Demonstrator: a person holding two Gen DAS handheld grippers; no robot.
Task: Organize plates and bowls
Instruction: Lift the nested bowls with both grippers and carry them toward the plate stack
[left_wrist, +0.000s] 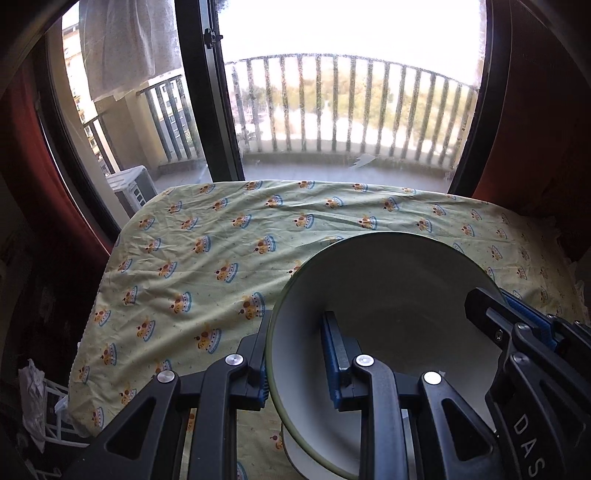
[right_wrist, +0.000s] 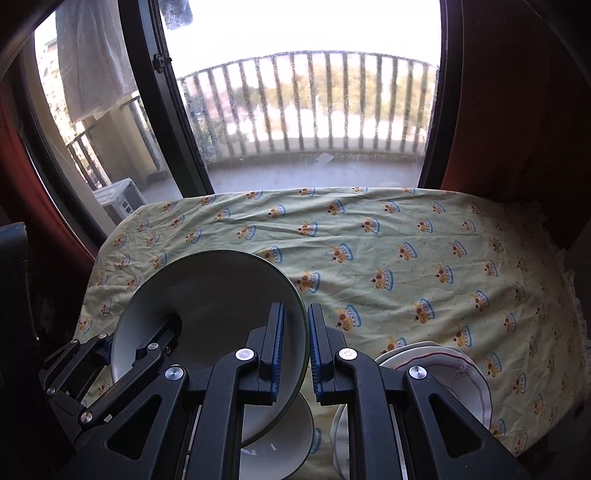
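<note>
A large white bowl with a green rim (left_wrist: 388, 295) is held above the table between both grippers. My left gripper (left_wrist: 295, 354) straddles its left rim, one finger outside and one inside, with a visible gap. My right gripper (right_wrist: 295, 339) is shut on the bowl's right rim (right_wrist: 207, 295). The right gripper's finger also shows in the left wrist view (left_wrist: 517, 317). Below the bowl sits a smaller white bowl (right_wrist: 280, 443). A stack of white plates with a red line and flower mark (right_wrist: 458, 373) lies to the right of it.
The table has a pale green cloth with a crown print (left_wrist: 207, 258), also seen in the right wrist view (right_wrist: 424, 266). A window with balcony railing (left_wrist: 351, 103) stands beyond its far edge. Red curtains (right_wrist: 517, 110) hang at both sides.
</note>
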